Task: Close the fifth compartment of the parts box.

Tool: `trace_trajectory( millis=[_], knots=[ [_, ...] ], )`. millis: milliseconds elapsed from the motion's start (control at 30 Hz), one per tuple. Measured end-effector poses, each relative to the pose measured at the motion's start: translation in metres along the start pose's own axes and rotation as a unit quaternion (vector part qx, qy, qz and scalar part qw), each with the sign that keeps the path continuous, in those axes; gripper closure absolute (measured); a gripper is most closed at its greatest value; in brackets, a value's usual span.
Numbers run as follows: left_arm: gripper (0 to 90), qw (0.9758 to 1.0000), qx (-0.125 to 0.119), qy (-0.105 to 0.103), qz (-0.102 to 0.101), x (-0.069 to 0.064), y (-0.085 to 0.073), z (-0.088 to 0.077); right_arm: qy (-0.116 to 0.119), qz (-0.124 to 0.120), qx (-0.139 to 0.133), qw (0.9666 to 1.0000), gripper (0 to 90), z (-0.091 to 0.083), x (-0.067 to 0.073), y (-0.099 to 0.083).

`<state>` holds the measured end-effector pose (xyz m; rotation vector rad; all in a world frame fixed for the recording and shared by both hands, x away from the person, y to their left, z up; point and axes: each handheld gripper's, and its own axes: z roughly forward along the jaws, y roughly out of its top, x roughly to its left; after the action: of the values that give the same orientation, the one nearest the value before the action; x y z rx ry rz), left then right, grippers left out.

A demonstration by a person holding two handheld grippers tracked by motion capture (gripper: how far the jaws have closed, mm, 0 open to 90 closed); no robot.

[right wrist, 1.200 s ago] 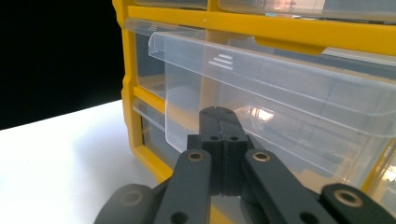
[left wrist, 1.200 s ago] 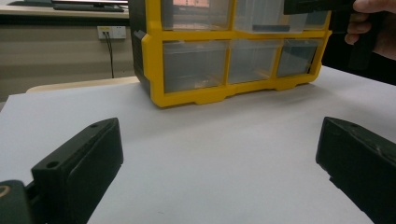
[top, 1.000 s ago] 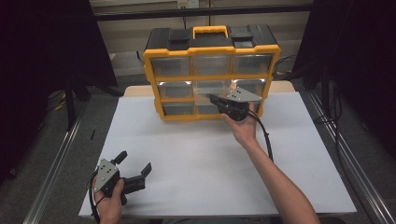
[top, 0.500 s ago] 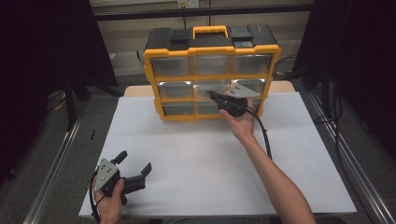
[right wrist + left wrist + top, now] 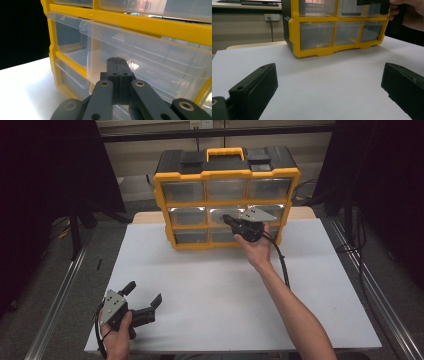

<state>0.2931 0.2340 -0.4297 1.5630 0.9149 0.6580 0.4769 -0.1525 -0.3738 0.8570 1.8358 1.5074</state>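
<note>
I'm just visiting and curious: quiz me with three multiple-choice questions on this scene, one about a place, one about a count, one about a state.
1. Where do the right gripper tips sit?
A. at the middle row of the yellow plastic organiser with clear drawers
B. on its black top
C. at the white table edge

2. How many clear drawers show on the organiser's front?
A. four
B. six
C. nine

3. How do the left gripper jaws stand?
A. open, nothing between them
B. shut
C. shut on a drawer

Key: 1 A, the high view puts the tips at the centre drawer; 2 C, three rows of three; 3 A, the left gripper view shows a wide gap over bare table.
</note>
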Motion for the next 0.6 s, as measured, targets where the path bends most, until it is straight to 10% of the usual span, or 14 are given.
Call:
trace_trajectory(
  millis=[600],
  knots=[
    [1.0, 1.0000, 0.000, -0.001, -0.001, 0.0005, 0.0001, 0.0000, -0.008, -0.001, 0.002, 1.0000, 90.0, 0.0064, -0.0037, 0.0019]
  ],
)
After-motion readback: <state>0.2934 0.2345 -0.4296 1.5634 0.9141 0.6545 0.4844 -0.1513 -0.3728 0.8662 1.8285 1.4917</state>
